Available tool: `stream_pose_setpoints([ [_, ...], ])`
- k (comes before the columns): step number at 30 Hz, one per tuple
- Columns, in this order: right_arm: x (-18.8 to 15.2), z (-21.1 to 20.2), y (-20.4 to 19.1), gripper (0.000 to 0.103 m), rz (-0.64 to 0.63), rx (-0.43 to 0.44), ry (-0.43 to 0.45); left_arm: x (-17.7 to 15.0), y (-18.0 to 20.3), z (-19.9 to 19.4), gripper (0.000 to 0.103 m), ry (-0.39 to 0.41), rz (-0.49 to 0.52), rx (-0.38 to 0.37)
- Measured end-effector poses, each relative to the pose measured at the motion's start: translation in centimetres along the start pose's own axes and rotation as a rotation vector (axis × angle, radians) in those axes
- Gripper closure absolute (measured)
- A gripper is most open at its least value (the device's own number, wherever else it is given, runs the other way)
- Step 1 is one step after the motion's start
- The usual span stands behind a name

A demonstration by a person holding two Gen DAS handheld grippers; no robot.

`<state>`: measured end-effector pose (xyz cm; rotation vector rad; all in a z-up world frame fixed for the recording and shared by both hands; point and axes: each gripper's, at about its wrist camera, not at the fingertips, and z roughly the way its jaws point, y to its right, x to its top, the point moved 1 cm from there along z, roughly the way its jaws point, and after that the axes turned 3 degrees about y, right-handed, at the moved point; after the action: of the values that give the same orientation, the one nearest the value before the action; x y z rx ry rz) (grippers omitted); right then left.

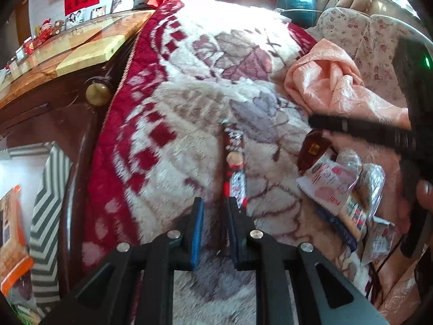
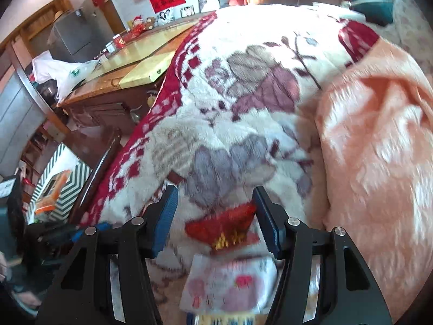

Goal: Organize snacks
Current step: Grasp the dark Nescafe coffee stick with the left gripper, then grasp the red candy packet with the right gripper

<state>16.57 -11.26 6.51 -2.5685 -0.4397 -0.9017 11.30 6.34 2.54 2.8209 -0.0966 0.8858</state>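
Left wrist view, starting at the left: box (image 1: 46, 211), striped, down off the bed edge, orange packet (image 1: 12, 243) already inside, probably the goal for the snacks. Next, dark cabinet (image 1: 54, 124) hard against the red border of the blanket (image 1: 167, 103). At centre, left gripper (image 1: 215, 208), pads drawn close but with a strip of blanket showing between. Ahead of it, stick (image 1: 235, 162), a long red-and-white packet, near end at the tip of the right-hand finger, long axis roughly in line with the fingers. Cannot tell whether pinched or only touching that tip. Further right, pile (image 1: 333, 189) of wrapped snacks on the blanket, well apart from the left gripper, with peach cloth (image 1: 338, 89) bunched behind. Right wrist view, same order: box far off at lower left, cabinet beyond it, then right gripper (image 2: 216, 211) spread wide and pinching nothing. Straddles red packet (image 2: 224, 227), broad side across the gap, one corner touching the right pad, left pad clear of it. Just nearer the camera, pink packet (image 2: 230, 284), close against the red one; overlap unclear. Judging from this: right hand much nearer the pile, so best placed for the next pick, needing only to close across the red packet, though the pink packet may come along. Left hand nearer the box, with bed edge and cabinet to clear on the way.
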Motion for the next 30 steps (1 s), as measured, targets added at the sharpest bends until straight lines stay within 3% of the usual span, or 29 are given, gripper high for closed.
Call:
stream_pose_setpoints([
  [5,-1.8,0.6,0.9,0.043,-0.018,0.005,-0.051,0.7,2.1,1.1,0.084,-0.017,0.061,-0.019],
  [11,-0.1,3.3,0.7,0.043,-0.030,-0.012,-0.085,1.4,2.5,1.8,0.080,-0.027,0.057,-0.021],
  [14,-0.2,3.1,0.4,0.043,-0.031,0.001,-0.077,1.8,2.8,2.2,0.068,-0.029,0.059,-0.025],
  [16,-0.4,3.5,0.7,0.043,-0.022,0.000,-0.095,2.0,3.3,2.4,0.053,-0.031,0.075,-0.027],
  [18,-0.6,3.9,0.8,0.043,-0.022,0.002,-0.108,2.0,3.9,2.9,0.052,-0.040,0.100,-0.021],
  [19,-0.6,4.2,0.8,0.045,-0.029,0.002,-0.117,1.9,4.1,3.3,0.054,-0.049,0.114,0.001],
  [20,-0.6,4.5,0.8,0.059,-0.035,0.000,-0.122,1.9,4.1,3.6,0.061,-0.057,0.123,0.021],
  [21,-0.7,4.7,0.8,0.067,-0.040,-0.004,-0.128,1.8,3.9,4.1,0.085,-0.075,0.123,0.028],
  [25,-1.1,4.9,0.8,0.070,-0.062,-0.007,-0.140,1.7,2.1,3.9,0.093,-0.072,0.043,-0.020],
  [30,-2.0,3.1,1.0,0.070,-0.051,0.009,-0.125,0.9,1.5,1.9,0.094,-0.047,0.024,0.013],
])
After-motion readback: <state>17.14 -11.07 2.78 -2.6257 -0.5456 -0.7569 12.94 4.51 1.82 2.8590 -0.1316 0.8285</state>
